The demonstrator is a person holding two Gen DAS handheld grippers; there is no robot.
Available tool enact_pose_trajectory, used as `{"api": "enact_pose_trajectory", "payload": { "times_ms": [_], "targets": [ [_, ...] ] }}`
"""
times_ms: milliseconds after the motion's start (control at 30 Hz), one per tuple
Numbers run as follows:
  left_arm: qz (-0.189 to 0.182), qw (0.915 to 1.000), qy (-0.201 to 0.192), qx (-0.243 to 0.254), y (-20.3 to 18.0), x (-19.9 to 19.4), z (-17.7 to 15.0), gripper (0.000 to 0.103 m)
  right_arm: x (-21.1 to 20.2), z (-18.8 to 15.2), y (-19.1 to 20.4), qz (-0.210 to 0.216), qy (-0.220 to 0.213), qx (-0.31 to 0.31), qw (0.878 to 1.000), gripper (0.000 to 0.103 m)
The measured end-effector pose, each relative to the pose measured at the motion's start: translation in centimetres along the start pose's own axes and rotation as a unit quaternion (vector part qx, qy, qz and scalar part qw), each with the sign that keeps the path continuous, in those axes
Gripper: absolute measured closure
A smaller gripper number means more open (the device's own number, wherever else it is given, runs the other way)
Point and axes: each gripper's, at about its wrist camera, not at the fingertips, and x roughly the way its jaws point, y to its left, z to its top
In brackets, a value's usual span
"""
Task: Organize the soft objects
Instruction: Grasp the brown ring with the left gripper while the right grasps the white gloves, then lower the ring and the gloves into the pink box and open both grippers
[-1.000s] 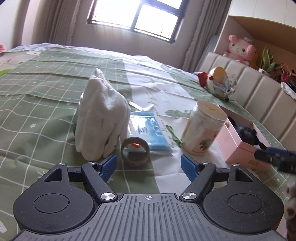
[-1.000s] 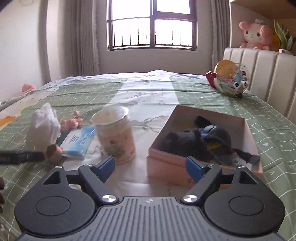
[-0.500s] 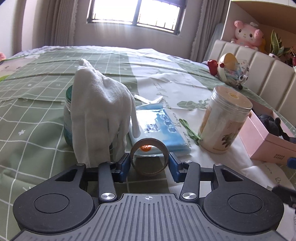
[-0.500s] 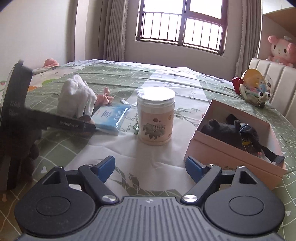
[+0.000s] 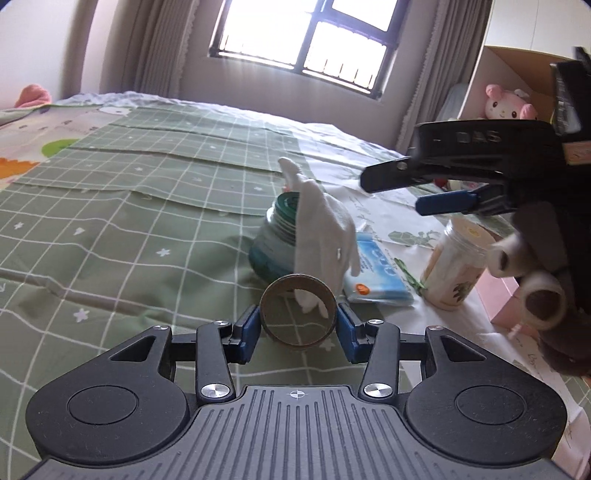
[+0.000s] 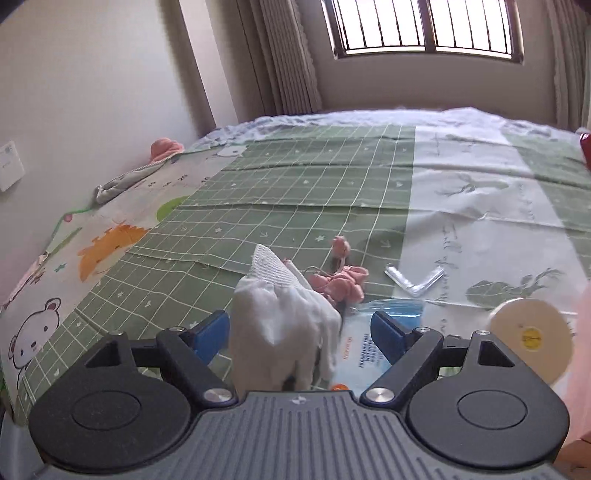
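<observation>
Spreading across the bed, the green grid sheet (image 5: 110, 229) serves as sorting surface; a white glove (image 6: 284, 325), draped over a jar (image 5: 273, 240), stands between the right gripper's (image 6: 301, 328) wide-open, untouching jaws, apparently the next pick. The left gripper (image 5: 298, 328), jaws half closed, pinches a cardboard tape ring (image 5: 298, 314) clear of the sheet.

A bedroom in a home: a wide bed (image 6: 280, 192) fills both views, spread with a green checked cover (image 5: 122, 206) and, along its edge, a children's quilt printed with a bear (image 6: 31, 338) and other cartoon figures. Behind the bed, a barred window (image 6: 424, 27) lets in daylight between long beige curtains (image 6: 284, 55). To the side of the bed, a pink plush rabbit (image 5: 508, 107) sits in a wooden shelf unit (image 5: 517, 70). On the bed lie household odds and ends: a white cloth glove (image 6: 284, 332), a blue pack of wipes (image 5: 376, 273), a small pink knitted piece (image 6: 341, 282), two lidded jars (image 5: 456, 266).
</observation>
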Motion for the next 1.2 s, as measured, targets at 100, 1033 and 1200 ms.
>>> {"api": "enact_pose_trajectory", "payload": {
  "times_ms": [100, 1033, 1200],
  "targets": [
    [0.003, 1.0, 0.004, -0.006, 1.4, -0.4, 0.0, 0.054, 3.9, 0.6, 0.7, -0.014, 0.026, 0.009, 1.0, 0.019],
    [-0.1, 0.992, -0.022, 0.073, -11.1, 1.5, 6.7, 0.054, -17.3, 5.3, -6.3, -0.067, -0.108, -0.032, 0.991, 0.092],
    [-0.15, 0.9795, -0.024, 0.132, -19.3, 3.2, 7.6, 0.054, -22.4, 3.9, -12.6, -0.119, -0.131, -0.001, 0.984, 0.092]
  ]
}}
